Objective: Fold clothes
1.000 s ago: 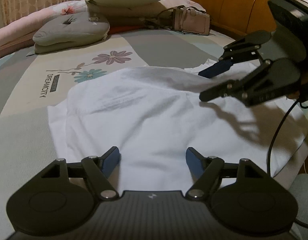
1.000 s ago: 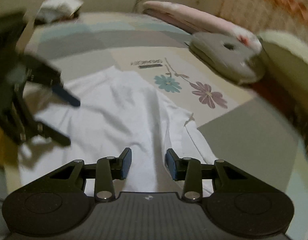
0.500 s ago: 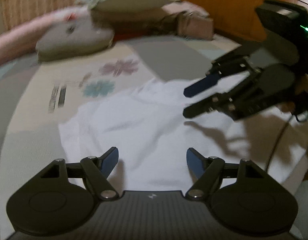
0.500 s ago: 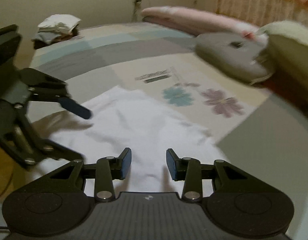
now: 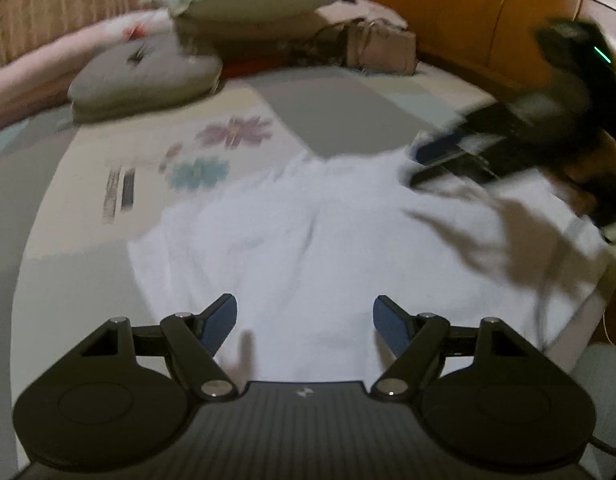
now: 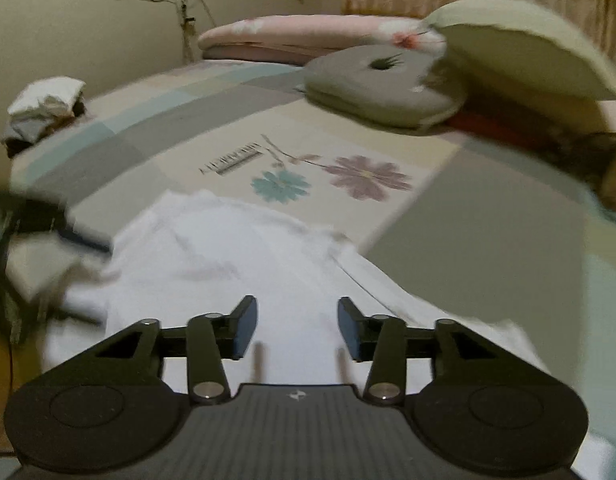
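While the bed (image 6: pixel 488 240) takes up most of the room, its patchwork cover printed with flowers, a white shirt (image 5: pixel 308 240) lies spread and rumpled on the near part of it, one edge reaching the mattress side. At the head of the bed a pale pillow (image 6: pixel 528 48) leans over a flat grey cushion (image 6: pixel 388 88), and a small heap of folded clothes (image 6: pixel 47 108) sits at the far corner. Both tools hang just over the shirt. Left gripper (image 5: pixel 305 322) has its blue-padded fingers spread wide, nothing between them. Right gripper (image 6: pixel 297 326) is also parted, empty, above the cloth; from the left camera it shows only as a dark blur at the shirt's far edge.
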`<action>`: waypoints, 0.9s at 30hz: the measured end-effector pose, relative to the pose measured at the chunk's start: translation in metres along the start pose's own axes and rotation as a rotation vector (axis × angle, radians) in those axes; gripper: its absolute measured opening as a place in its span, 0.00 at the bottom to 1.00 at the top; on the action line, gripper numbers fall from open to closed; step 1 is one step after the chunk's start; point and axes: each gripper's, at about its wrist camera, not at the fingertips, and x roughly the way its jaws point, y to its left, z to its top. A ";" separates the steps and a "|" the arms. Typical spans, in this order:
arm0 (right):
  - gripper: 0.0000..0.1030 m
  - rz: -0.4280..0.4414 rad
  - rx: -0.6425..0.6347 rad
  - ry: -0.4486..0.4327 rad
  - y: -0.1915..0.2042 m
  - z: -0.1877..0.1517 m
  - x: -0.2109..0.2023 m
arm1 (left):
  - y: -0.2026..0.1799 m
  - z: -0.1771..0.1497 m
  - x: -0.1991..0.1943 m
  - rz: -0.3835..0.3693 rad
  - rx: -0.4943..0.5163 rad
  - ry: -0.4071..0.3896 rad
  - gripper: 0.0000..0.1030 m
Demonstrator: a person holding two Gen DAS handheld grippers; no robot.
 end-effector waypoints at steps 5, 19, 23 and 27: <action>0.57 -0.118 0.087 0.037 -0.027 -0.041 -0.038 | -0.017 0.026 0.033 -0.101 0.050 -0.022 0.75; 0.73 -0.276 0.338 -0.016 -0.087 -0.100 -0.058 | 0.009 0.015 0.027 0.032 -0.008 -0.011 0.76; 0.82 -0.203 0.336 -0.056 -0.061 -0.108 -0.080 | 0.009 -0.005 0.008 -0.003 -0.049 -0.021 0.84; 0.86 -0.220 0.359 0.009 -0.040 -0.138 -0.080 | 0.006 -0.030 0.009 0.033 -0.085 0.038 0.84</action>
